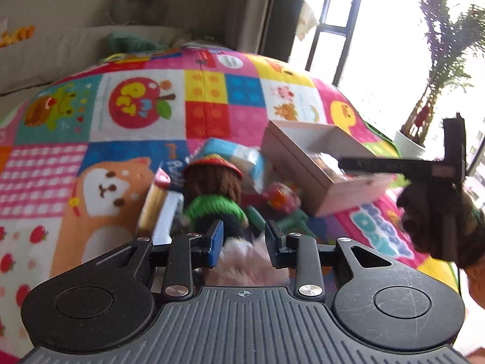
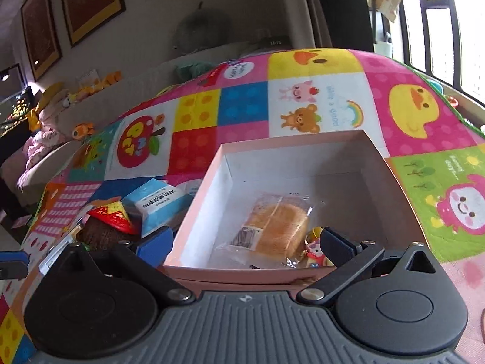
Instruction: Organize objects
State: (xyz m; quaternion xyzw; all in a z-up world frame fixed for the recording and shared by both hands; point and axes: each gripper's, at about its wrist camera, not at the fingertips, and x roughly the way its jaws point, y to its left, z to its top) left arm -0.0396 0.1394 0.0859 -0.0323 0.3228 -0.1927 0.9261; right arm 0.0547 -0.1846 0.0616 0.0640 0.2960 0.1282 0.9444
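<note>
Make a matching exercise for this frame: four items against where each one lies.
Items:
1. wrapped bread
2. knitted doll
3. blue packet
4. pink fluffy thing

Places:
A. between the left gripper's fingers
B. inside the pink box
C. on the mat, just ahead of the left gripper
D. on the mat, against the box's left wall

Pairs: 1-B, 2-C, 3-D, 4-A
</note>
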